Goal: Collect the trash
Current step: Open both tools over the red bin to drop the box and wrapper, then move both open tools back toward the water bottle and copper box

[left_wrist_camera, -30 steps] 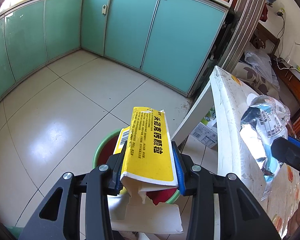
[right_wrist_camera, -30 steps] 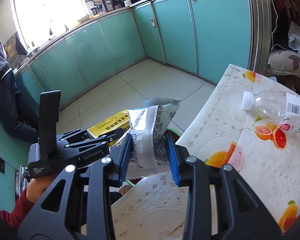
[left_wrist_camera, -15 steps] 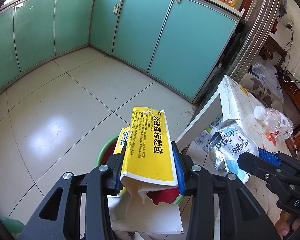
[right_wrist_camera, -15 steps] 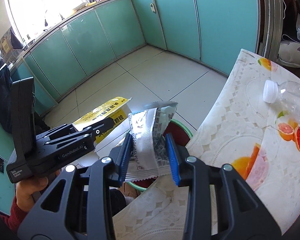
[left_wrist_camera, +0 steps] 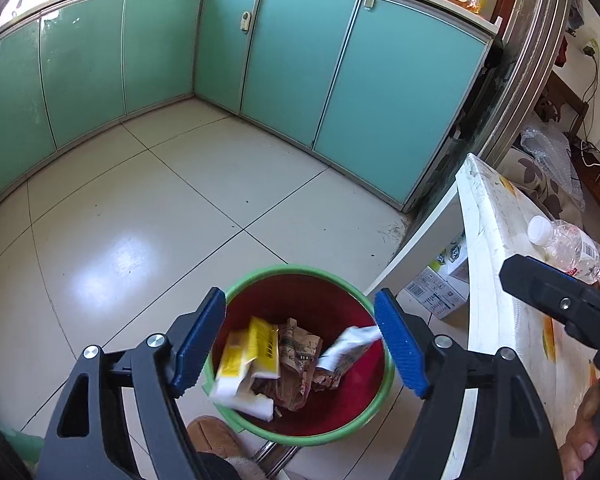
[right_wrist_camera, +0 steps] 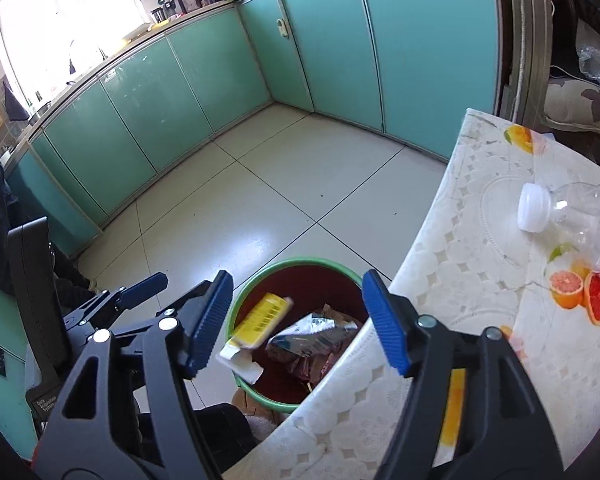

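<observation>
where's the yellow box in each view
Left wrist: the yellow box is low and centre-left, in the green-rimmed bin, between the open left gripper's fingers.
Right wrist: yellow box low and centre-left, in the bin's left half.
Shared landmark: the clear plastic bottle lying on the table.

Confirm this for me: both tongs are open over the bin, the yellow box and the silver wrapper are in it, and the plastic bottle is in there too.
Not quite. The plastic bottle is not in the bin; the right wrist view shows it lying on the table. The rest holds: left tongs and right tongs are open, with the yellow box and silver wrapper in the bin.
</observation>
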The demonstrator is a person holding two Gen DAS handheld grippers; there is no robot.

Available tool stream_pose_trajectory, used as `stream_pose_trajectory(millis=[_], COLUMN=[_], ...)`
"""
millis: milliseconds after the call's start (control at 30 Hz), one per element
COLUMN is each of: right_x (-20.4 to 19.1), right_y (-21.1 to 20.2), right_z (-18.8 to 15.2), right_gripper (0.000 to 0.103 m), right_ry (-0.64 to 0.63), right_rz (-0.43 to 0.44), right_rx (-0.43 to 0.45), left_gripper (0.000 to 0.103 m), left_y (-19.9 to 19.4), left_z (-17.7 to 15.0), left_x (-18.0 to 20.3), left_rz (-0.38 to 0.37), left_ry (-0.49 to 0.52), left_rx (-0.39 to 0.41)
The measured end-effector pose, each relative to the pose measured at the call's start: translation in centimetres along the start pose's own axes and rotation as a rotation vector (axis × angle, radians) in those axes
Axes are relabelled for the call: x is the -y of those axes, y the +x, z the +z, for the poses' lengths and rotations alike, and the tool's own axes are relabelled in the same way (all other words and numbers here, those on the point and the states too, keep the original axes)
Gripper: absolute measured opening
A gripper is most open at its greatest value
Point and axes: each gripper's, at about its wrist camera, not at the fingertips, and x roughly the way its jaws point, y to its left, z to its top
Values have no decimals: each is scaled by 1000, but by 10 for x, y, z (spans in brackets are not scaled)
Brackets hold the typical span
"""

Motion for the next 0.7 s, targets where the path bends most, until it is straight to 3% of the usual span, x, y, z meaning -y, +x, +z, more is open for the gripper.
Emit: stream_pose_trajectory(millis=[167,300,367,433,500,600,633,700], right_x=[25,76,113,153,184,211,211,213], right_y=[-51,-102,-122,-126,-125,-110,-103,-97], right_z=[-8,-5,3,17,27,41,46,54], right_gripper=[70,73,73,80,80,80,80,80], right_ry=[-79,-164,-144,-102,-54,-45,-97,-236], right_rz=[-98,-322,-387,-361,-346,-239,-262,-383], right_rx=[58,101,91,8,-31,-106,-131,-159], left_gripper=[75,81,81,81,81,81,81,88], left_y=[-7,-15,-19,-20,-22,-30,-37,-53], left_z=[-2,-7,-9,-8,-7,-6,-5,-5], left_x=[16,35,43,51,62,90,99,112], left_rz=[-62,-107,-127,-148,-176,-99,-76,-116], left_ry=[52,110,123,125,128,258,296,346], left_rx=[1,11,12,12,11,56,84,117])
